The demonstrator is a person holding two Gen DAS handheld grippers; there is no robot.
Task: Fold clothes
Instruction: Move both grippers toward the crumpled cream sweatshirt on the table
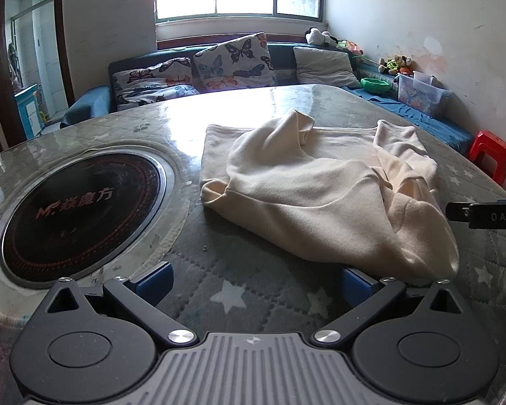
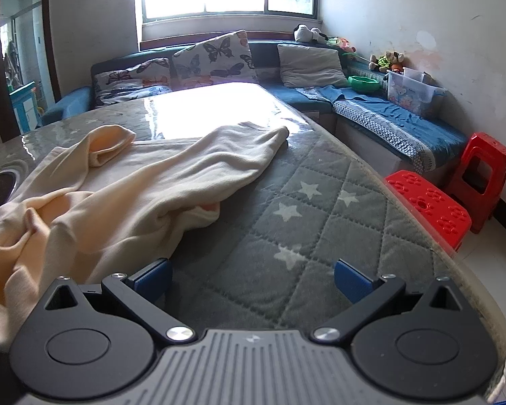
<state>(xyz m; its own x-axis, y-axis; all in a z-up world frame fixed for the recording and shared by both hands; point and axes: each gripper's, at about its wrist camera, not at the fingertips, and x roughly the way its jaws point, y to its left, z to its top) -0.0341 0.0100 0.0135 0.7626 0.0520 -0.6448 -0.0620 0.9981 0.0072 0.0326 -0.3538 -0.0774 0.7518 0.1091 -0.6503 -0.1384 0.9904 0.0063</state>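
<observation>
Both grippers tilt downward over the surface [image 1: 253, 246], a table covered with a grey quilted, star-printed cloth under a glossy clear sheet. The left gripper [image 1: 253, 280] has its jaws spread fully wide with nothing between them; its right blue pad sits just beside the near hem of the garment [image 1: 320, 182]. The right gripper [image 2: 251, 278] also has its jaws wide apart and empty, over bare quilting, with its left pad close to the cloth's near fold.

The garment is a cream, soft-looking long-sleeved top, lying crumpled and unfolded on the middle of the surface. One sleeve [image 2: 219, 158] stretches toward the far right edge; the other bunches up near the far side. A round dark hotplate [image 1: 81, 212] is set into the surface to the garment's left.
</observation>
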